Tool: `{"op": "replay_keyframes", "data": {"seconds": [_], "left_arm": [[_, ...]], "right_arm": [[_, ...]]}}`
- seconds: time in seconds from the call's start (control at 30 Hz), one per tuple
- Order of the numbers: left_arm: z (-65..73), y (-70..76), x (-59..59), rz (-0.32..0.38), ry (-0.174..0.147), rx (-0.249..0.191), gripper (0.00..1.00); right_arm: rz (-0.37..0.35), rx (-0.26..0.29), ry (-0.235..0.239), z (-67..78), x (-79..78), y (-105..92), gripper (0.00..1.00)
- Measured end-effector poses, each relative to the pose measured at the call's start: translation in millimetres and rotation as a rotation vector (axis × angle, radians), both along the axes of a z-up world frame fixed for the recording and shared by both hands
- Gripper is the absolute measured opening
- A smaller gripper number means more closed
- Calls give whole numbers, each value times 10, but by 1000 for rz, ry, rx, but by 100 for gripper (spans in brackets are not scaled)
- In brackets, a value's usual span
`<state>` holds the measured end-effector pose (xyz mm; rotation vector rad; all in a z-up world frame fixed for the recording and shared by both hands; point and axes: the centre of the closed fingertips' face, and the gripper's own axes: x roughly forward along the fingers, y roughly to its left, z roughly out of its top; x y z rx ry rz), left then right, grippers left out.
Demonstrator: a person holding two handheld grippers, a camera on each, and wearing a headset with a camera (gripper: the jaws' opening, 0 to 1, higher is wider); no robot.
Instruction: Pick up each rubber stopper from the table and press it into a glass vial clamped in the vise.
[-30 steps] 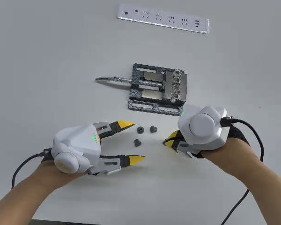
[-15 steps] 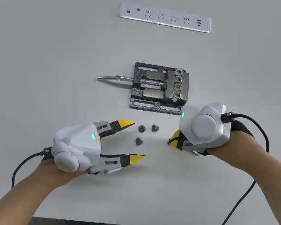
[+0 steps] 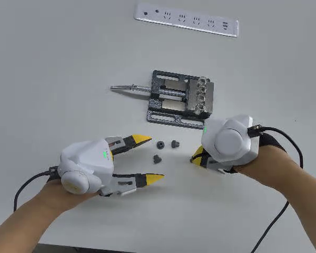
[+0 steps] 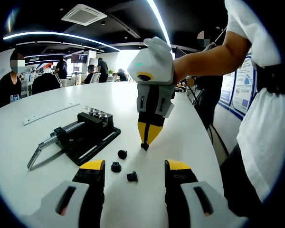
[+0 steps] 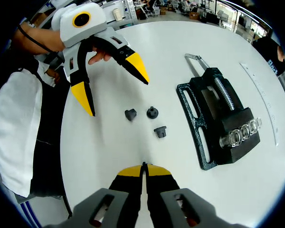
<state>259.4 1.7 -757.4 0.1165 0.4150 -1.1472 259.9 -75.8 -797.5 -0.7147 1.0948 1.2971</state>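
Stoppers (image 3: 159,144), three of them, lie loose on the table (image 3: 52,79), just on the near side of the vise (image 3: 163,117) and between the two grippers. Two sit side by side closer to the vise. The third lies a little nearer the person.

A row of vials (image 3: 201,96) stands clamped upright in the vise, mouths open.

The left gripper (image 3: 155,158) has its jaws spread wide and holds nothing. In the left gripper view the nearest stopper (image 4: 131,176) sits between the two yellow tips and touches neither.

The right gripper (image 3: 192,158) points toward the stoppers from the other side, with its tip near them but apart. Its jaws are pressed together with nothing between them, as the right gripper view shows.

A power strip (image 3: 187,20) lies well beyond the vise at the table's far side.
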Motion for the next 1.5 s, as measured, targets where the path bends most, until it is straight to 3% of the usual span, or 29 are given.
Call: {"op": "replay_keyframes", "data": {"seconds": [0.23,1.07,1.5], "left_arm": [[17,-18,1,-1,1,-3,48],[-36,17,-4,-4,7,2,47],[-5,-28,-3,-9,11,-3,47]], "right_arm": [[-34,2,-11,21,18,-13,8],[-82,28,-34,91,42,44,8],[-220,12,-35,63,38,-95,8]]}}
